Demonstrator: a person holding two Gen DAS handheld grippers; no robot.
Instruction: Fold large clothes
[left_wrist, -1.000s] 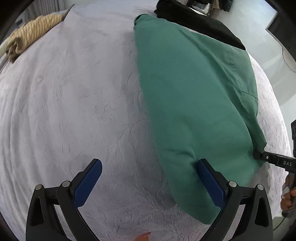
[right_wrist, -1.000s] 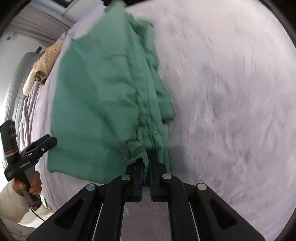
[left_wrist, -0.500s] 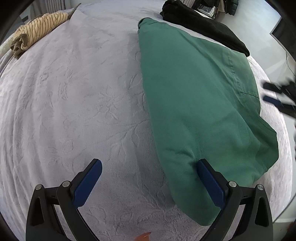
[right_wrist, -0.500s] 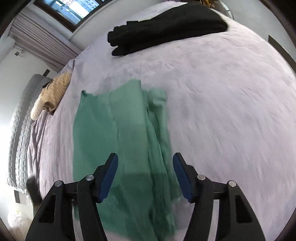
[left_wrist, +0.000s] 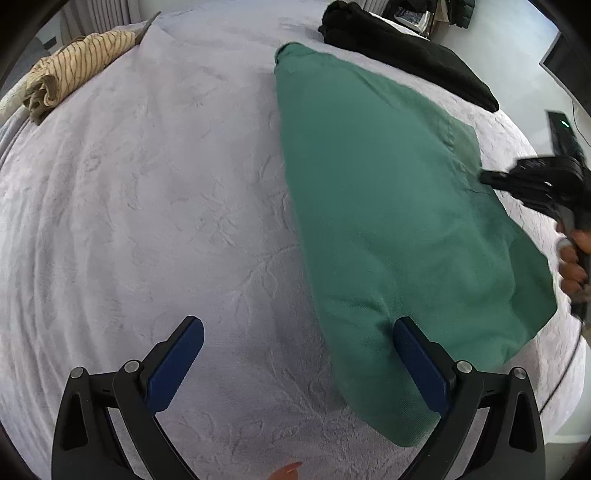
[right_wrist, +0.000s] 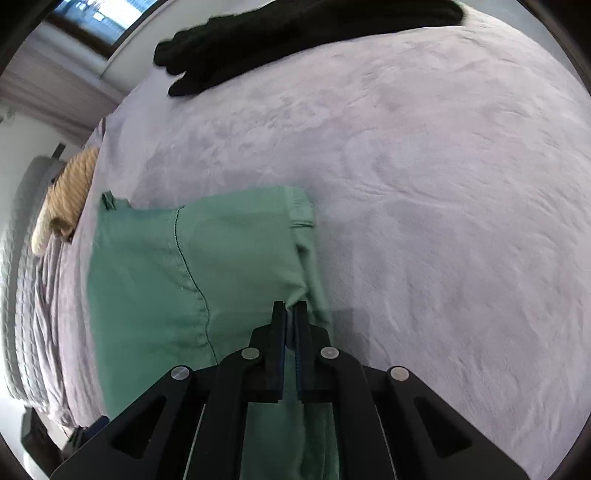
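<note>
Fingers (left_wrist: 181, 362) of your left gripper (left_wrist: 299, 363) stand wide apart at the bottom of the left wrist view and hold nothing; the right-hand blue pad rests against the near edge of the green garment (left_wrist: 388, 206). That garment lies folded on the bed (left_wrist: 147, 203), running from top centre down to the lower right. Your right gripper (left_wrist: 532, 181) reaches in from the right edge over its far side. A striped cloth (left_wrist: 74, 66) sits at the upper left, a black garment (left_wrist: 406, 48) along the top.

Turning to the right wrist view, your right gripper (right_wrist: 290, 314) has its fingers (right_wrist: 277, 332) pressed together at lower centre, pinching a fold of the green garment (right_wrist: 184, 277) near its right edge. The garment fills the lower left of the bed (right_wrist: 443, 203). The black garment (right_wrist: 295, 37) lies across the top, the striped cloth (right_wrist: 66, 199) at the left edge.
</note>
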